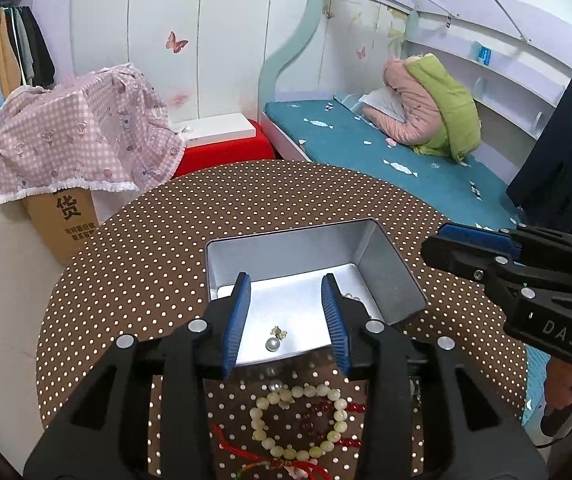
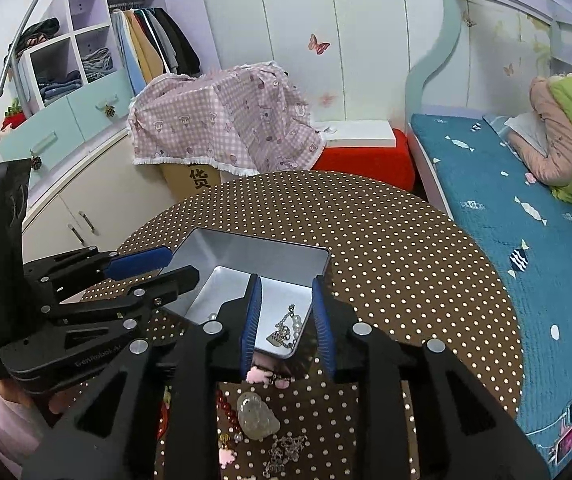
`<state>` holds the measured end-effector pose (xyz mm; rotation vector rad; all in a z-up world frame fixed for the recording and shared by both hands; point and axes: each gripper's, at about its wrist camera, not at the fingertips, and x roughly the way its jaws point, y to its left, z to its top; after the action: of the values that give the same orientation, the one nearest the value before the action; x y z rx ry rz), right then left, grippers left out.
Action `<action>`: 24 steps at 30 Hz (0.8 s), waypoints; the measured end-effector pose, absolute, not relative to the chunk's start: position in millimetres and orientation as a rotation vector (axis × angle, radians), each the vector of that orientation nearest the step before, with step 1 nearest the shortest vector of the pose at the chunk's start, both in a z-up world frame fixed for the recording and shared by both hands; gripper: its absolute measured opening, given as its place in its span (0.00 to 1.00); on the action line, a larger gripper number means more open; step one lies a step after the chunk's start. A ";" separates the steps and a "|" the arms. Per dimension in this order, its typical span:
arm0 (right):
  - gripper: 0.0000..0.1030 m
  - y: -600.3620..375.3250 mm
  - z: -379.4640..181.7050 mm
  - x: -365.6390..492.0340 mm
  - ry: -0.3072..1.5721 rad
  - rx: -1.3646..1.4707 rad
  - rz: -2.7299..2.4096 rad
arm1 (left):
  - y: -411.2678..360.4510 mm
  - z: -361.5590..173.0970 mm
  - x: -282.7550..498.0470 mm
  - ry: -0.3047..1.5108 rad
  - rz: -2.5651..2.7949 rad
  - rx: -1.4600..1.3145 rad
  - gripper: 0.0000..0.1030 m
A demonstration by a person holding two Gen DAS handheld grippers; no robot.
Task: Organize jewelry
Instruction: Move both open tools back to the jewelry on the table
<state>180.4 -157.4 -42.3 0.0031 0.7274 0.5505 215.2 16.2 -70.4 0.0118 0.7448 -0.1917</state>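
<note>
One open tin (image 1: 389, 268) sits on the dotted tabletop (image 1: 134, 264), just beyond both claws; its long axis runs left to right in the left wrist view. Inside it, that view shows one pearl earring (image 1: 273, 342) on the near floor, between the left claw's fingers but untouched, and a few loose pearls along the far wall, partly hidden by the fingers. The right wrist view shows one silver chain (image 2: 286, 326) on the tin's floor, its length running near to far.

On the tabletop near the tin: one cream bead bracelet (image 1: 297, 420), one dark red bead string (image 1: 317, 410) half hidden under it, one red cord (image 1: 246, 456) cut off at the frame edge, one pale jade pendant (image 2: 256, 418), one silver chain heap (image 2: 284, 456), and pink charms too small to count.

Left claw (image 1: 286, 314): partly open, holding nothing. Right claw (image 2: 286, 320): partly open, narrower, holding nothing.
</note>
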 end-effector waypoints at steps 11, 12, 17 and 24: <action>0.34 -169.4 -34.2 142.6 0.700 0.000 0.527 | 15.3 -56.3 167.9 0.710 -0.173 0.011 0.44; 0.36 -170.1 -35.1 138.7 0.701 -0.001 0.526 | 16.2 -56.3 163.2 0.709 -0.170 0.010 0.45; 0.42 -170.4 -45.6 121.9 0.722 -0.013 0.521 | 22.8 -63.8 139.8 0.726 -0.158 0.005 0.54; 0.48 -165.1 -78.0 113.8 0.819 -0.036 0.509 | 28.5 -86.6 131.3 0.793 -0.142 0.008 0.67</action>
<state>113.8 -165.1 -78.0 -0.0357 0.8190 0.5090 131.3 28.5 -86.6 0.0075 0.7930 -0.1415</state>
